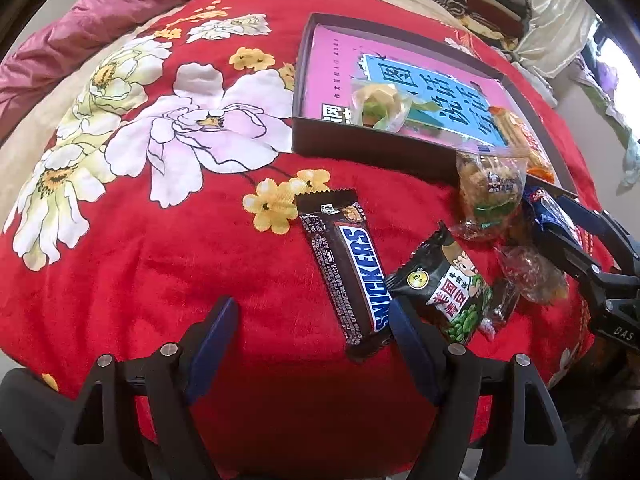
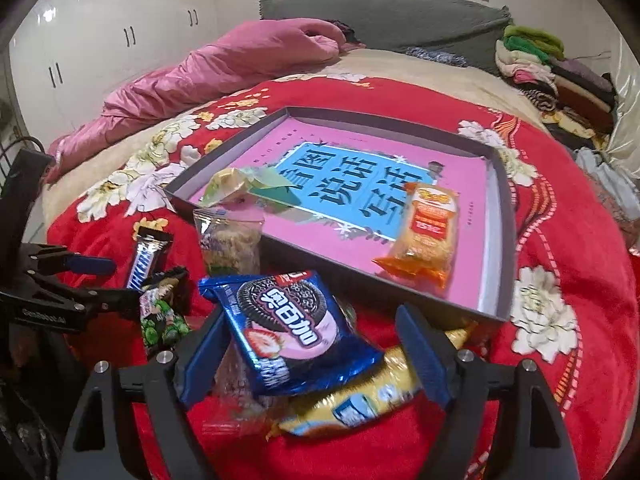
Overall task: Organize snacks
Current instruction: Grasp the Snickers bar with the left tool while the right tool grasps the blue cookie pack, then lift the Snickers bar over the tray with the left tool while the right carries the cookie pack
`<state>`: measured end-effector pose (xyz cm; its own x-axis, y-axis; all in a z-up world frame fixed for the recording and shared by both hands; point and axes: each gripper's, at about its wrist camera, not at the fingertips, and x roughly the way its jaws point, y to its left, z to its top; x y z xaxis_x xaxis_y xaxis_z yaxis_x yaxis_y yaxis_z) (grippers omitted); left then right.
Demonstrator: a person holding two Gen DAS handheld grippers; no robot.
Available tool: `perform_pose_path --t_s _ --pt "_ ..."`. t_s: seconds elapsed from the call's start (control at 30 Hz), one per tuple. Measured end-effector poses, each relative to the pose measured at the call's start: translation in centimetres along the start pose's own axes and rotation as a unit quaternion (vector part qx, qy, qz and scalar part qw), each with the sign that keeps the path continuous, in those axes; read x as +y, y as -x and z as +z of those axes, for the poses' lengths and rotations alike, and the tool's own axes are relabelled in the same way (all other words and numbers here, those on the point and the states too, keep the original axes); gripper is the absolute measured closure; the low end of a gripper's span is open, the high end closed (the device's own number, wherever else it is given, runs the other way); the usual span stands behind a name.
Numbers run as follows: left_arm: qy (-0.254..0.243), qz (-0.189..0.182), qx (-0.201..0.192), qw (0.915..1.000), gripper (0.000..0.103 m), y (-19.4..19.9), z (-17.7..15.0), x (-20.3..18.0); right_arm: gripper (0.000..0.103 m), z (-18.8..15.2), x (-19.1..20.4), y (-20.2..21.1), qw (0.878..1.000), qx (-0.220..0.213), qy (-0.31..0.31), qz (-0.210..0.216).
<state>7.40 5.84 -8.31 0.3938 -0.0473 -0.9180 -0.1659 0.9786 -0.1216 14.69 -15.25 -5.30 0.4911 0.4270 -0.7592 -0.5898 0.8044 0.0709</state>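
Note:
My left gripper (image 1: 312, 336) is open just above the red blanket. The lower end of a Snickers bar (image 1: 348, 268) lies between its fingers, close to the right one. Beside the bar is a black green-pea packet (image 1: 448, 292). My right gripper (image 2: 314, 354) is open around a blue Oreo packet (image 2: 296, 328); a gap shows at the right finger. The Oreo packet rests on a yellow packet (image 2: 360, 400). The dark box tray (image 2: 505, 240) holds an orange cake packet (image 2: 428, 228) and a green-white pastry (image 2: 236, 184).
A clear bag of crisps (image 1: 488, 196) leans at the tray's front wall (image 1: 360, 152). A clear-wrapped brown sweet (image 1: 532, 272) lies near the right gripper (image 1: 560, 228). A pink quilt (image 2: 224, 64) and folded clothes (image 2: 560, 80) lie at the bed's far side.

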Motion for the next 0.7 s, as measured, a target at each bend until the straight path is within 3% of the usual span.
perform_pose_path --t_s 0.07,0.13,0.17,0.33,0.4,0.43,0.53,0.63,0.7 --pt "0.002 0.002 0.001 1.0000 0.024 -0.3 0.3 -0.2 0.022 0.2 0.1 -0.4 1.000 0.002 0.001 0.009" --pt "0.002 0.005 0.001 1.0000 0.024 -0.6 0.7 -0.5 0.029 0.2 0.4 -0.6 1.000 0.000 0.006 0.018" --pt "0.001 0.007 0.000 1.0000 0.024 -0.8 0.8 -0.7 0.038 0.3 0.7 -0.6 1.000 0.000 0.010 0.020" --pt "-0.007 0.017 -0.005 0.9998 0.030 -1.6 1.6 -1.6 0.041 0.3 1.0 -0.6 1.000 0.002 0.015 0.019" --pt "-0.009 0.016 -0.009 0.9998 0.038 -1.7 1.9 -1.8 0.045 0.3 0.8 -0.4 1.000 0.000 0.008 0.022" --pt "-0.010 0.015 -0.010 0.9998 0.039 -1.8 2.0 -1.8 0.053 0.3 0.7 -0.3 1.000 -0.003 0.005 0.028" --pt "-0.012 0.002 -0.016 0.9998 0.052 -1.8 2.2 -1.7 0.052 0.2 0.5 0.0 0.999 -0.002 -0.003 0.034" --pt "-0.010 -0.017 -0.024 0.9995 0.077 -1.4 2.4 -1.4 0.052 0.2 0.7 0.0 0.999 -0.002 -0.002 0.034" --pt "-0.009 -0.032 -0.026 0.9991 0.081 -1.2 2.5 -1.2 0.052 0.1 0.6 0.2 0.999 -0.004 -0.006 0.035"
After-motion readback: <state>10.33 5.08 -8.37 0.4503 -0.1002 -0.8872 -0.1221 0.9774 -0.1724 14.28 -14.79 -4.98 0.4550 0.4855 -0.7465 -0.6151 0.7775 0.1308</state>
